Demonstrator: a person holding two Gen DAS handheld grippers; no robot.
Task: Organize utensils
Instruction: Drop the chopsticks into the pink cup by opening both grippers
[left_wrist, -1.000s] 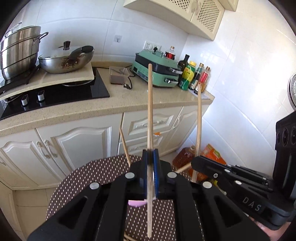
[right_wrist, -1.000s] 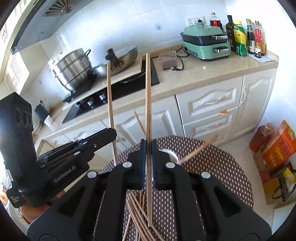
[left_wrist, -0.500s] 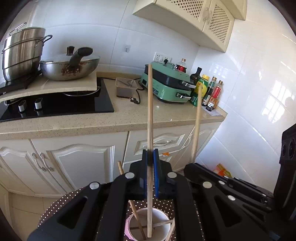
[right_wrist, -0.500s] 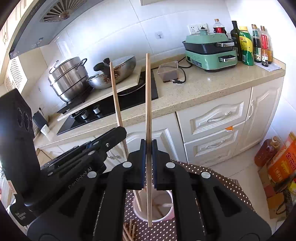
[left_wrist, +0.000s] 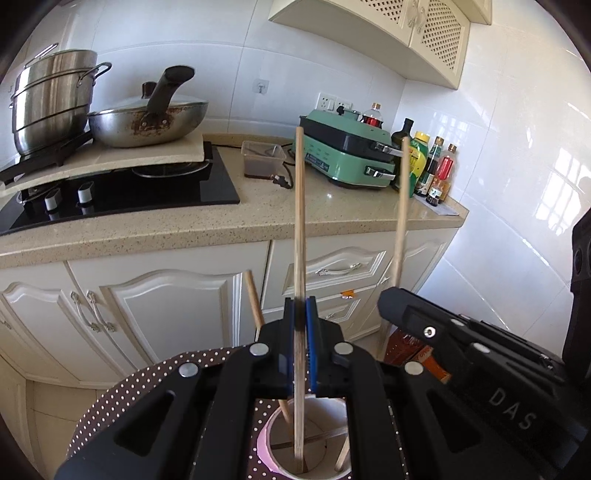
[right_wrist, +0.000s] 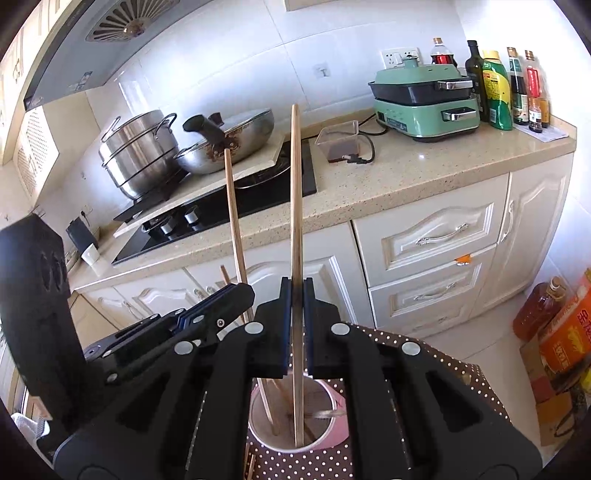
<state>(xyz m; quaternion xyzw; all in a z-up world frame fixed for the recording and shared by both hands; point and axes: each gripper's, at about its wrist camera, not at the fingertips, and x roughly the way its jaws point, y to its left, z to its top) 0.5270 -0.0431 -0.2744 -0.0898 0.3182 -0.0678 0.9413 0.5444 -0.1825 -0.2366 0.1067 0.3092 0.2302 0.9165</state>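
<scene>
here the left gripper (left_wrist: 300, 317) has its blue-padded jaws pinched tight on a slim, round wooden chopstick (left_wrist: 300, 229), held upright with its lower end inside a white cylindrical cup (left_wrist: 275, 424) with a pink patch on its wall. the right gripper (right_wrist: 296, 295) has its jaws clamped on a second chopstick (right_wrist: 295, 206) of the same pale wood, also upright, its tip down in the same cup (right_wrist: 332, 439). the cup stands on a round tabletop (left_wrist: 122, 398) covered in brown cloth with white dots. a third stick (left_wrist: 253, 295) leans in the cup, and more sticks seem to lie on the cloth beside it in the right wrist view, though only their ends show. the two black, angular grippers sit close side by side. behind them runs a speckled stone counter (right_wrist: 424, 177) carrying a steel steamer pot (left_wrist: 51, 103), a dull metal wok (left_wrist: 147, 123) and a glossy green cooker (right_wrist: 424, 99).
</scene>
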